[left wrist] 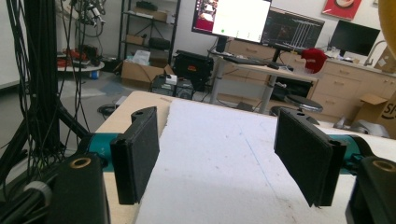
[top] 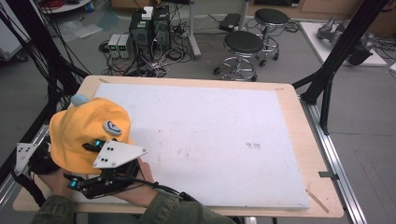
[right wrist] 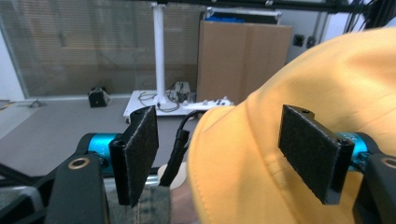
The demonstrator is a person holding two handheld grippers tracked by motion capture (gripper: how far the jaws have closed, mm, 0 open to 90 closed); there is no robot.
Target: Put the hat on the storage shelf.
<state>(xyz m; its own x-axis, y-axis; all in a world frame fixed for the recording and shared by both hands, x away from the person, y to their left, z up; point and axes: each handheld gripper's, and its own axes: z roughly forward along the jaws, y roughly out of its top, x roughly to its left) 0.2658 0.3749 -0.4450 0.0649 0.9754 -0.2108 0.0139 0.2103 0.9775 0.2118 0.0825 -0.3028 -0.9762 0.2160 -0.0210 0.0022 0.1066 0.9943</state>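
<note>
A yellow fabric hat point(top: 81, 128) with a grey eye patch and a blue-grey ear sits at the table's near left corner, over the person's left hand. My right gripper point(top: 93, 144), under its grey plate, points left into the hat's near side. In the right gripper view it point(right wrist: 219, 154) stands open, with the hat's brim point(right wrist: 327, 93) bulging between the jaws and lying against the right one. My left gripper point(top: 39, 158) is mostly hidden beside the hat. In its own view it point(left wrist: 219, 163) is open over the white board point(left wrist: 210, 126), nothing between the jaws.
A white foam board point(top: 210, 130) covers most of the wooden table point(top: 289, 93). Black frame posts point(top: 345, 42) stand at both sides. On the floor beyond the far edge are two stools point(top: 243, 44) and computer boxes with cables point(top: 149, 28).
</note>
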